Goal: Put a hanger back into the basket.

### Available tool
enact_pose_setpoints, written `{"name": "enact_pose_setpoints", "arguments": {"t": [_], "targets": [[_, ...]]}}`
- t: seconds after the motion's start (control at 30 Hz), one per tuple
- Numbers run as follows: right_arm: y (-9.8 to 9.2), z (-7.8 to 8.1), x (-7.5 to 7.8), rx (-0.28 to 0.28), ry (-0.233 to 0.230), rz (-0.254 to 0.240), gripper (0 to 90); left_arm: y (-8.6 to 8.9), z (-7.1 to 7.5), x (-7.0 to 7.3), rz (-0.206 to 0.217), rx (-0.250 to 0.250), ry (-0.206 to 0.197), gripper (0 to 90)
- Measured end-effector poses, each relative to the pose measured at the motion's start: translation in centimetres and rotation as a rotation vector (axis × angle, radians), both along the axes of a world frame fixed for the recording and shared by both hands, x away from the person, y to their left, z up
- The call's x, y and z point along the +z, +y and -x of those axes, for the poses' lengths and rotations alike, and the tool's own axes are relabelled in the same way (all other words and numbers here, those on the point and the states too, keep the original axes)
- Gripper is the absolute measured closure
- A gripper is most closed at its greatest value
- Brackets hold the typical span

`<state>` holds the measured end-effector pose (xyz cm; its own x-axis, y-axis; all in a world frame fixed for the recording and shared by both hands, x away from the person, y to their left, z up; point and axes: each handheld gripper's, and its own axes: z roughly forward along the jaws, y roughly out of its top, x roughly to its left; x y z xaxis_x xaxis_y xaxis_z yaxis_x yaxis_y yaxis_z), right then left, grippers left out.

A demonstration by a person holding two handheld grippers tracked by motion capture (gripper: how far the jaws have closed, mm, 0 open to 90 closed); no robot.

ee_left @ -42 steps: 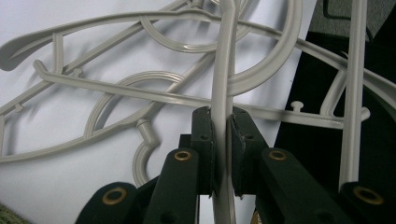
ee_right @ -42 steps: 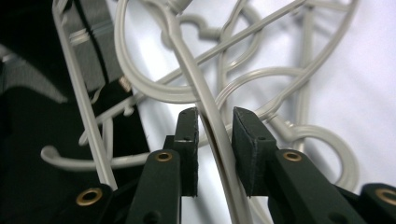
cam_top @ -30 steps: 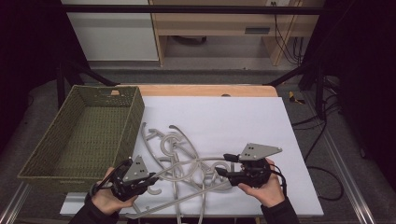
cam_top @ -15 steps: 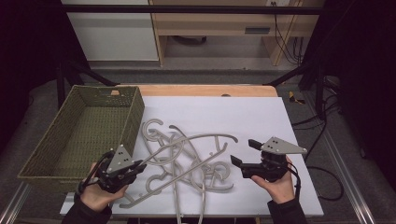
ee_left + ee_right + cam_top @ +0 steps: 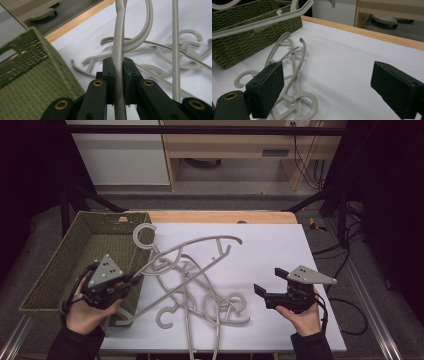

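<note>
Left gripper [image 5: 118, 82] clamping grey hanger [image 5: 119, 37]

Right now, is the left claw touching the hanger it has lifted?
Touching. In the left gripper view the left claw has both black pads pressed flat against the grey hanger with no gap on either side. The high view shows that hanger raised beside the basket.

One green woven basket [image 5: 75, 265], about four grey plastic hangers [image 5: 200, 285], tangled, two grippers

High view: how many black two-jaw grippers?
2: the left gripper, beside the green woven basket, shut on a grey plastic hanger; the right gripper, jaws just opened, empty, over the white table.
</note>
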<state>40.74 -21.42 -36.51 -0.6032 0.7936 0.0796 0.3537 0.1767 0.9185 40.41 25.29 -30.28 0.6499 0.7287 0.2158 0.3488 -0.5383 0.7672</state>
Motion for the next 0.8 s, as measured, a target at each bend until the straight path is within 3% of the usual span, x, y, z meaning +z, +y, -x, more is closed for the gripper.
{"name": "enact_pose_setpoints", "arguments": {"t": [0.27, 0.33, 0.5, 0.53, 0.8], "targets": [[0.2, -0.1, -0.1, 0.007, 0.003, 0.013, 9.8, 3.0, -2.3, 2.0, 0.055, 0.042, -0.014, 81.5], [0.2, -0.1, -0.1, 0.008, 0.001, 0.01, 9.7, 3.9, -2.9, 2.5, 0.044, 0.053, -0.014, 81.5], [0.1, 0.0, 0.0, 0.009, -0.006, 0.002, 9.7, 6.2, -4.4, 3.2, 0.066, 0.09, -0.018, 81.5], [0.1, 0.0, 0.0, 0.009, -0.006, 0.004, 9.7, 6.6, -4.7, 3.2, 0.068, 0.103, -0.034, 81.5], [0.1, -0.1, 0.0, 0.011, 0.001, 0.002, 9.4, 10.3, -6.2, 3.4, 0.052, 0.153, -0.012, 81.5]]}}
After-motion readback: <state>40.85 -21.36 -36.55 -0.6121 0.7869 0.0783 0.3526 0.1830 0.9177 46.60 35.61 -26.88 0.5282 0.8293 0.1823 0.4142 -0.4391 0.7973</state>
